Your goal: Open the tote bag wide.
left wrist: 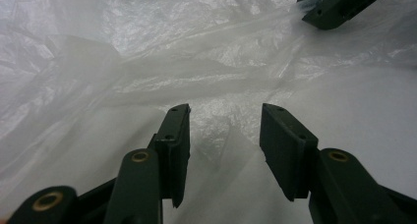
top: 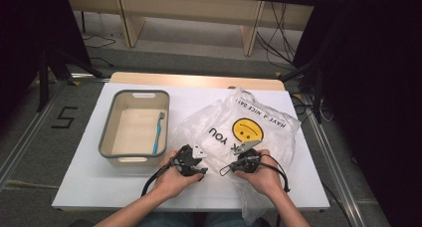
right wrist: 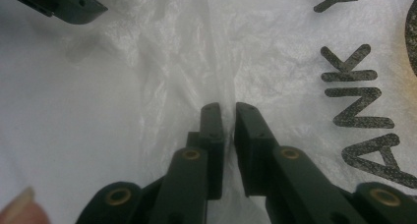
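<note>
A: Item nearest the camera?
B: Two hands at the desk's near edge, each holding a tool. Left tool [top: 195, 155]: jaws spread wide, nothing between them, poised over crinkled plastic. Right tool [top: 245, 148]: jaws nearly together, pinching a raised fold of the plastic bag [top: 249, 125].
A: The bag?
B: Translucent white, yellow smiley face [top: 248, 129], black lettering; lies crumpled on the right half of the desk [top: 89, 177], its near end hanging over the front edge.
A: Anything else listed?
B: Grey-rimmed cream bin [top: 107, 130], left of the bag, just apart from it. Inside, a blue toothbrush [top: 158, 132] lies along the right wall. In the left tool's own view, the right tool's jaw tips [left wrist: 327, 8] appear at upper right, holding plastic pulled taut.
</note>
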The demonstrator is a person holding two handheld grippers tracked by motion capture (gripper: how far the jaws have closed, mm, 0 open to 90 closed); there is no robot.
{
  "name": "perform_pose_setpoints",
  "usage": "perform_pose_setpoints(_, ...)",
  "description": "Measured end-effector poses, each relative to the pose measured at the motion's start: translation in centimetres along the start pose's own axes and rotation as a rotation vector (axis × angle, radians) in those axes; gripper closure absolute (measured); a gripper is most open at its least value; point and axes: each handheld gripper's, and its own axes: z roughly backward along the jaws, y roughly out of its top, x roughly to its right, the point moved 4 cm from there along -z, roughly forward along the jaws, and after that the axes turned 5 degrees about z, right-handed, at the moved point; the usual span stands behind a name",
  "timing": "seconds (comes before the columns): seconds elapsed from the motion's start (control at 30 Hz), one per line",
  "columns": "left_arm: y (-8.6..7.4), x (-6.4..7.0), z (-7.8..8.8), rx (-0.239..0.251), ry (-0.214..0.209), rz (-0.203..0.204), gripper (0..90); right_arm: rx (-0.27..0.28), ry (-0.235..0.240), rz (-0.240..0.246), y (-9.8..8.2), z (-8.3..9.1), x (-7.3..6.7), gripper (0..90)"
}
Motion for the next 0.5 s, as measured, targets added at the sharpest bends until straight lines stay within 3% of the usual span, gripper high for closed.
perform_pose_setpoints(0.03, 0.0, 0.0, 0.0, -0.001, -0.001, -0.002, 55.3, 0.001, 0.0, -0.02, 0.1, 0.1, -0.1, 85.6)
perform_pose_setpoints(0.17, 0.0, 0.1, -0.3, 0.005, -0.002, 0.0, 58.2, 0.019, -0.005, -0.015, 0.1, 0.3, 0.0, 89.6)
perform_pose_setpoints(0.5, 0.2, 0.5, -1.1, 0.008, -0.012, -0.009, 71.6, 0.065, -0.031, -0.058, 0.4, 0.9, 0.1, 90.0)
